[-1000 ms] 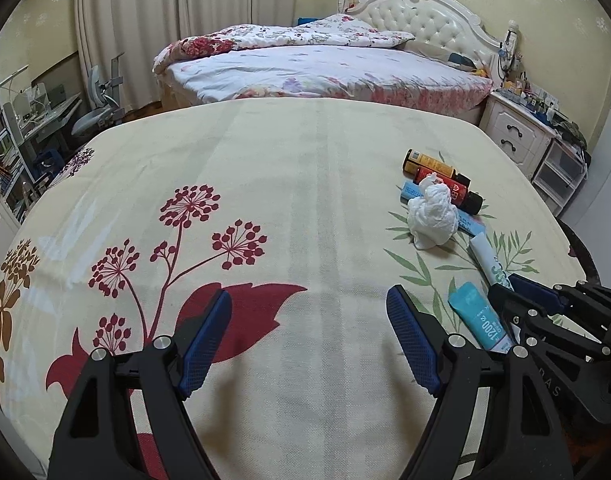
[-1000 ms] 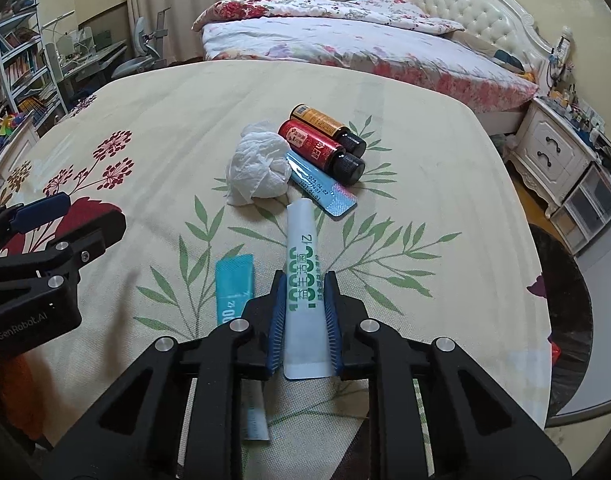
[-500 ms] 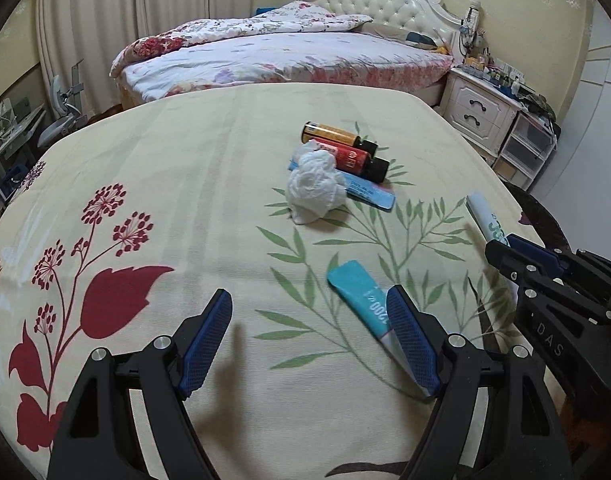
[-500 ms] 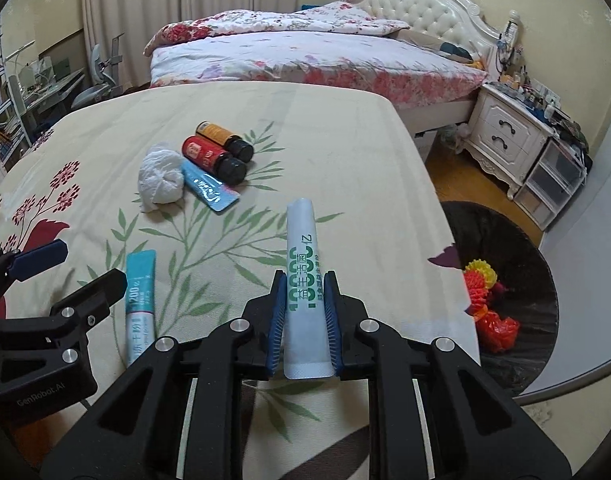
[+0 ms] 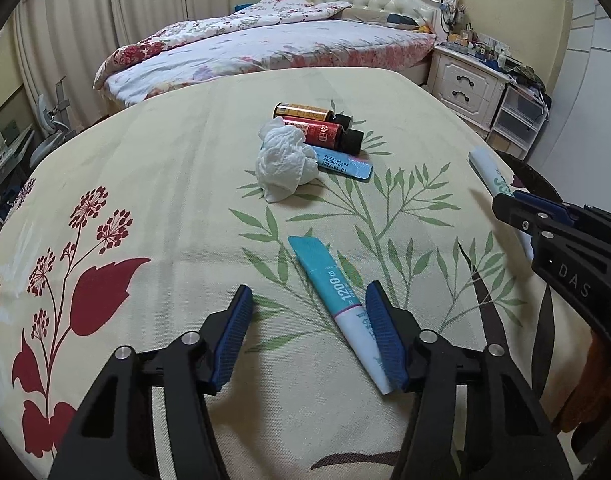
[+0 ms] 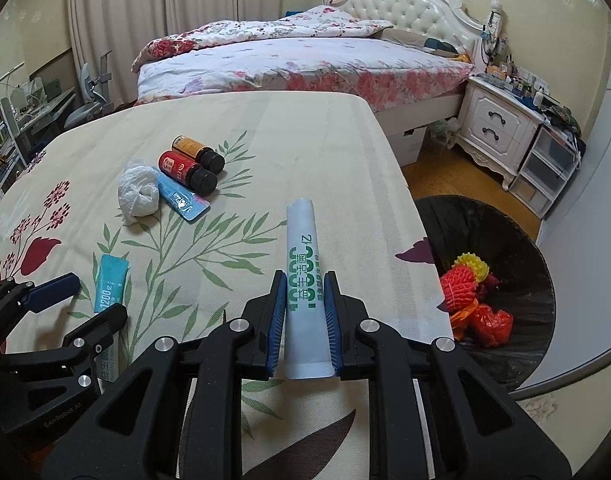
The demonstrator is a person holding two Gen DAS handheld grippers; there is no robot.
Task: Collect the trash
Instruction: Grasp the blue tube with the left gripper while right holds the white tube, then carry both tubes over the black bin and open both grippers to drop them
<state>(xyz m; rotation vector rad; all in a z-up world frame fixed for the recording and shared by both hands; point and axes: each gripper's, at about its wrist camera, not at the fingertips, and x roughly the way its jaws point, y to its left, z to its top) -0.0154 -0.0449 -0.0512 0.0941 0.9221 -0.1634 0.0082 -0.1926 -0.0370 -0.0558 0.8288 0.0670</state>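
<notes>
My right gripper (image 6: 304,300) is shut on a white tube with green print (image 6: 303,272), held above the table near its right edge; the tube also shows in the left wrist view (image 5: 493,178). My left gripper (image 5: 309,316) is open low over the table, its right finger beside a teal and white tube (image 5: 337,300) that lies flat, also in the right wrist view (image 6: 109,284). A crumpled white tissue (image 5: 285,164), a blue sachet (image 5: 345,164), a red bottle (image 5: 325,134) and an orange bottle (image 5: 305,112) lie together further back.
The table wears a cream floral cloth (image 5: 165,200). A black-lined bin (image 6: 501,264) with red and yellow trash stands on the floor right of the table. A bed (image 6: 305,60) and a white nightstand (image 6: 501,128) are behind.
My right gripper has carried the white tube rightward to the table's edge, bringing the bin into view. My left gripper has swung right and narrowed beside the teal tube.
</notes>
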